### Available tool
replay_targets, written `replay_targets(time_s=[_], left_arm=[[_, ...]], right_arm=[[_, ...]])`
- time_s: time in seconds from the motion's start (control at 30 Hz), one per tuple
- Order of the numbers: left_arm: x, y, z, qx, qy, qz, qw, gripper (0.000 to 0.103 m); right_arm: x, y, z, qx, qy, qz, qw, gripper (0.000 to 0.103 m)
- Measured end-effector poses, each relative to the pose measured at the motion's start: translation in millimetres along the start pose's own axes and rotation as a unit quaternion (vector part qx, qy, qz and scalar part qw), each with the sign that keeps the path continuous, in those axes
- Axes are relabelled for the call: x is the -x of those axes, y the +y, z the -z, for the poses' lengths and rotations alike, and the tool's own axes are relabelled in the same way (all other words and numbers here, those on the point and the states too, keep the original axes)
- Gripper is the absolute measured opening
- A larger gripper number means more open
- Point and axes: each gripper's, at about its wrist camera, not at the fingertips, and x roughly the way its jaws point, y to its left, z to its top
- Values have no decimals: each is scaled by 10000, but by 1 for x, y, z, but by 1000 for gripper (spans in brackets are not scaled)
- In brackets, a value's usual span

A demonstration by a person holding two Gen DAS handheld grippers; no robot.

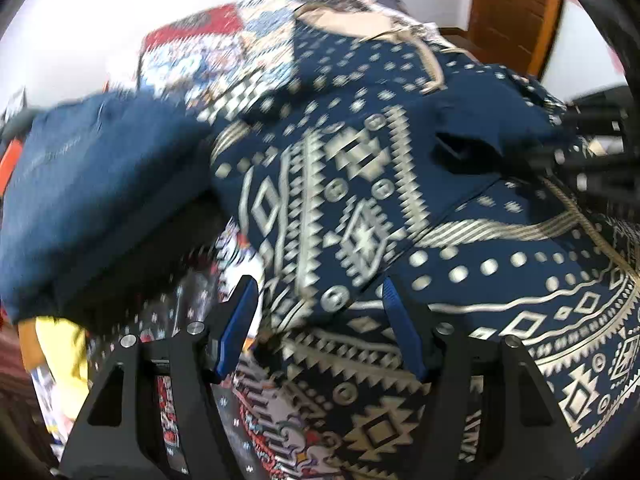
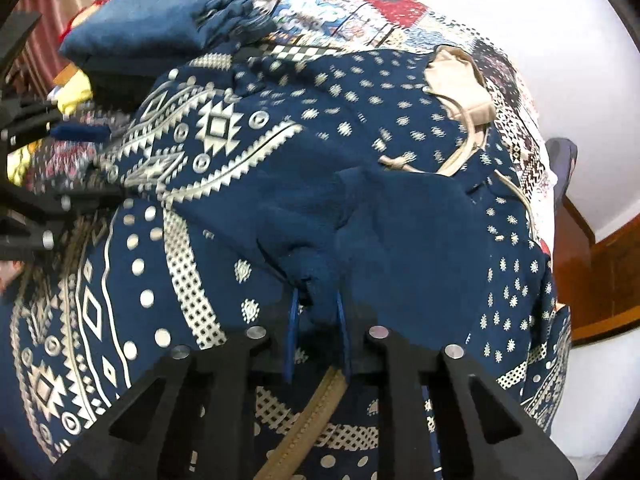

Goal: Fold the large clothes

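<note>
Right wrist view: your right tongs (image 2: 316, 312) pinch a plain fold of the navy patterned garment (image 2: 360, 120) spread ahead on the bed; left tongs (image 1: 320, 312) gape, empty, at its near edge.

Your left gripper (image 1: 316, 300) has matte black angular frames with triangular cutouts, round silver screw heads along the top edges, and blue ridged fingers (image 1: 240, 320). Your right gripper (image 2: 318, 312) matches: black struts, silver screws at 12 o'clock, thin blue pads (image 2: 294, 328).
</note>
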Motion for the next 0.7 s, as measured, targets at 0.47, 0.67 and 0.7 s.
replay_targets(time_s=[0.47, 0.67, 0.7], left_arm=[[-20, -33, -38, -797, -41, -15, 9968, 4], [36, 4, -48, 258, -661, 799, 9943, 3], [41, 8, -48, 348, -701, 960, 9923, 3]], right_arm=[[115, -104, -42, -1610, -1655, 88, 9729, 13], [149, -140, -34, -2149, -2135, 248, 9527, 13], [150, -142, -31, -2195, -2162, 258, 9510, 13]])
